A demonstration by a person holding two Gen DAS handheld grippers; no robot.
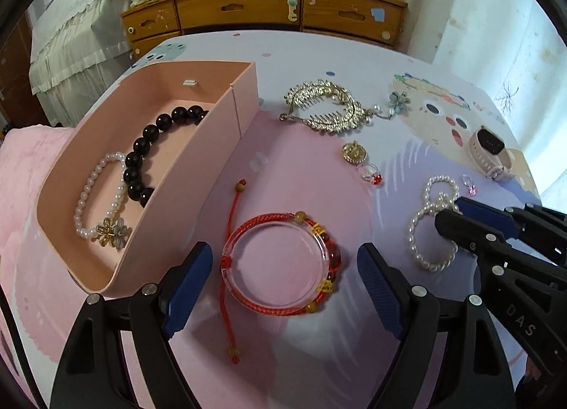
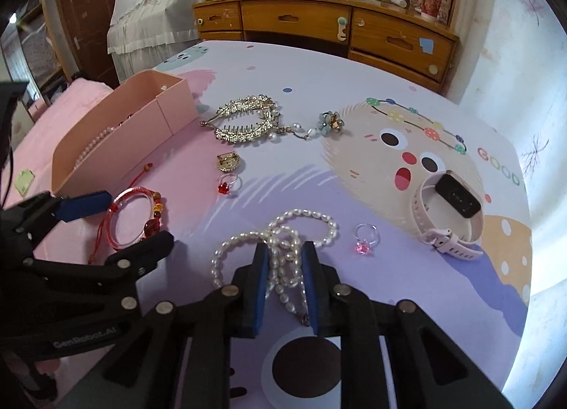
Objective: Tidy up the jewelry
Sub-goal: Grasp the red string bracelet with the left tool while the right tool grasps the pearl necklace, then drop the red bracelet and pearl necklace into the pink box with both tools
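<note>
A pink box (image 1: pixel 198 161) holds a black bead bracelet (image 1: pixel 149 146) and a white pearl bracelet (image 1: pixel 88 196); the box also shows in the right wrist view (image 2: pixel 141 125). My left gripper (image 1: pixel 283 274) is open, one finger on each side of a clear bangle with a red cord bracelet (image 1: pixel 283 299) lying on the sheet. My right gripper (image 2: pixel 283 260) is shut on a pearl necklace (image 2: pixel 312 217). The right gripper also shows in the left wrist view (image 1: pixel 450 210) at the pearl necklace (image 1: pixel 421 249).
On the patterned bed sheet lie a gold hair comb (image 2: pixel 244 122), a gold brooch (image 2: pixel 228 162), a red-stone ring (image 2: pixel 226 185), a pink-stone ring (image 2: pixel 365 239) and a pink smartwatch (image 2: pixel 450 210). A wooden dresser (image 2: pixel 319 22) stands behind the bed.
</note>
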